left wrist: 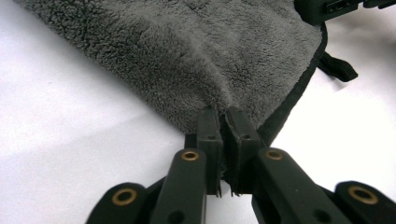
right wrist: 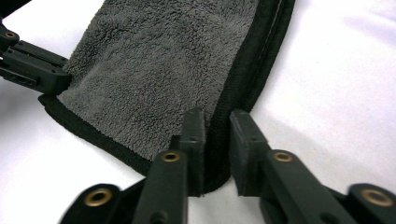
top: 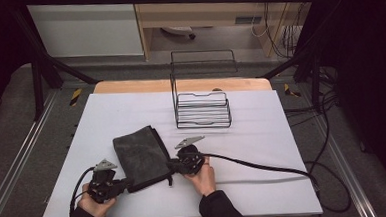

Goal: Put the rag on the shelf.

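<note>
One towel [top: 142,158], one wire rack [top: 202,109]

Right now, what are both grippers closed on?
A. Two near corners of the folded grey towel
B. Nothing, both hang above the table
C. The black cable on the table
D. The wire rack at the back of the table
A: the left gripper pinches one near corner of the grey towel, and the right gripper clamps the black-hemmed corner beside it.

White table [top: 265,185] on grey floor [top: 12,143]; wooden cabinet [top: 201,13] behind, black frame bars [top: 43,56] around
</note>
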Demonstrator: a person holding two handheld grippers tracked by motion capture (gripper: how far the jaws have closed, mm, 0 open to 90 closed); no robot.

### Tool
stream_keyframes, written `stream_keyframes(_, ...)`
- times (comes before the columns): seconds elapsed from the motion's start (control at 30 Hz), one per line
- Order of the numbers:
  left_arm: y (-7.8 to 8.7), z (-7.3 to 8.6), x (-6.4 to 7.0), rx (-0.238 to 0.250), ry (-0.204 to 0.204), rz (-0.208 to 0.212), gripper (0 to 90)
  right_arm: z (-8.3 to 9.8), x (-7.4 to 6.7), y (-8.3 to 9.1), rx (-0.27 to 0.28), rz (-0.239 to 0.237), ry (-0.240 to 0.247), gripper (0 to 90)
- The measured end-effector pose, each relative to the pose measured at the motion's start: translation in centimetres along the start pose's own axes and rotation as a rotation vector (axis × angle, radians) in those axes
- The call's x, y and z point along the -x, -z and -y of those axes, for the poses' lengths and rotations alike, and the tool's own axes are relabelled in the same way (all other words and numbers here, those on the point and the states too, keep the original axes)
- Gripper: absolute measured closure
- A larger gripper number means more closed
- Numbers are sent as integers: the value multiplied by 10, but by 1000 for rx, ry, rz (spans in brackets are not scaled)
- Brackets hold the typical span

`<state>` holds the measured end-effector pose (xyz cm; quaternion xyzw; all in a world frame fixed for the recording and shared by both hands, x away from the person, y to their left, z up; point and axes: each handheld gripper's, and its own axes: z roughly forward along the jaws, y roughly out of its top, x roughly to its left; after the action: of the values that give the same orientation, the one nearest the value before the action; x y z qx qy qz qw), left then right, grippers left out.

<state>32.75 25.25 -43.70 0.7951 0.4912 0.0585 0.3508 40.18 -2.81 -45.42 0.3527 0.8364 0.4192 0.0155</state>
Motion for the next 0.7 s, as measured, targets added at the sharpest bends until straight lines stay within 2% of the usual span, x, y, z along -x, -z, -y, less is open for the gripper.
stream_keyframes(0.13,7,-1,-4,-15,-8,21,865,0,-4,5,-4,-1,-7,805)
stream_keyframes(0.27,20,0,-10,-33,-22,40,866,7,-16,12,-9,-26,-34,803)
stream_keyframes(0.37,22,4,-10,-61,-53,24,863,16,-27,12,0,-42,-54,789)
stream_keyframes(0.43,20,5,-8,-67,-79,9,858,19,-30,13,11,-29,-57,742)
stream_keyframes(0.47,20,5,-8,-60,-84,4,850,19,-30,13,19,-20,-45,671)
stream_keyframes(0.53,20,5,-8,-41,-95,7,806,15,-27,16,42,16,-6,558)
stream_keyframes(0.6,22,4,-10,-14,-93,8,714,6,-21,20,68,42,30,481)
stream_keyframes(0.7,23,2,-12,35,-83,1,561,-11,-8,20,128,33,18,478)
